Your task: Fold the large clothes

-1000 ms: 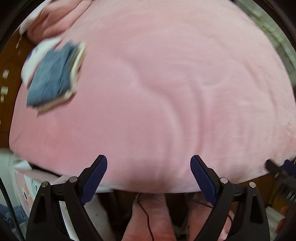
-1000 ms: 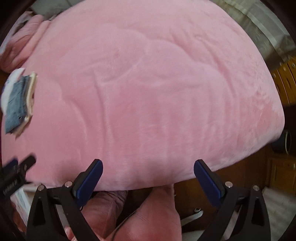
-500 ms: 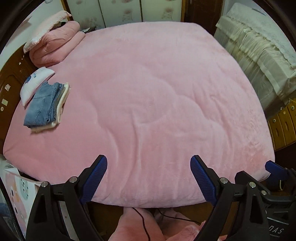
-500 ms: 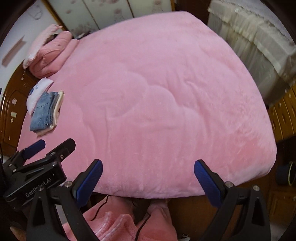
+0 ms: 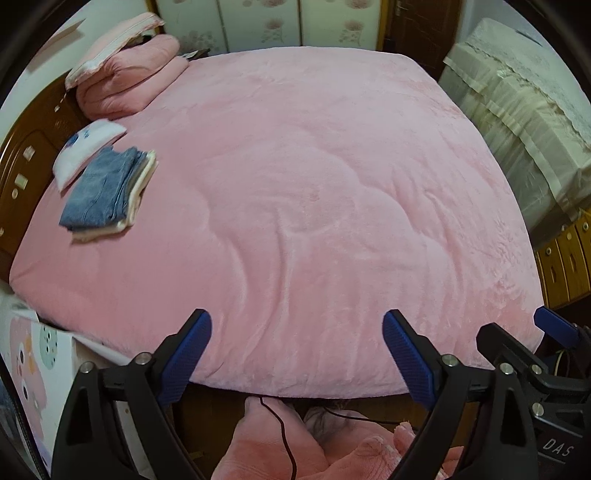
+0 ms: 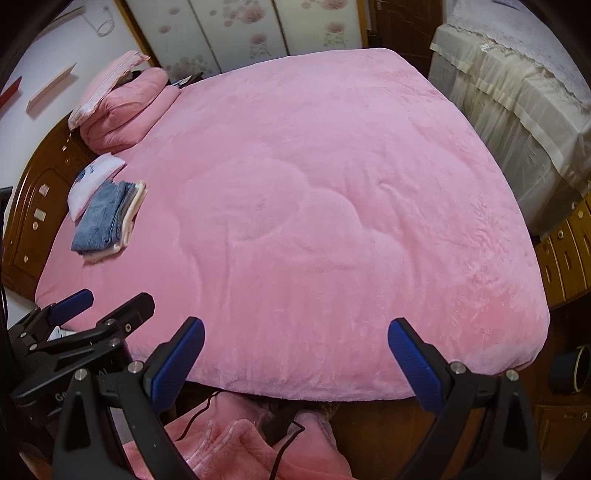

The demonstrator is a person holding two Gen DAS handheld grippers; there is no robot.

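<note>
A bedroom: a wide bed (image 5: 295, 192) covered by a smooth pink plush blanket (image 6: 332, 206) fills both views, with a dark wooden headboard (image 5: 22, 173) at nine o'clock and flower-patterned sliding panels (image 6: 258, 29) at twelve. At two o'clock stands a piece of furniture draped in cream cloth (image 5: 524, 122), and below it, at three o'clock, wooden drawers (image 6: 565, 254).

The folded clothes lie on the blanket toward ten o'clock, near the headboard side: folded blue jeans (image 5: 99, 192) rest on top of a cream folded garment (image 5: 136, 199), and a white folded piece with a small print (image 5: 85, 147) lies just beside them, partly under the jeans' far edge. Farther back, at eleven o'clock, a rolled pink quilt (image 5: 125, 85) carries a pink pillow (image 5: 114, 40) on top.

The left claw (image 5: 295, 350) hangs over the near edge of the bed, its blue pads (image 5: 184, 354) spread wide and still opening, with nothing between them. The right claw (image 6: 295, 358) hangs beside it at the same edge, likewise released, its blue pads (image 6: 417, 369) wide apart and empty. Each claw shows at the edge of the other's view, the right at four o'clock of the left view, the left at eight o'clock of the right.

Below the bed's edge, at six o'clock, lies bunched pink fleece (image 6: 236, 443) with a thin black cable (image 5: 280, 435) across it. Whether it is a garment or something worn I cannot tell.
</note>
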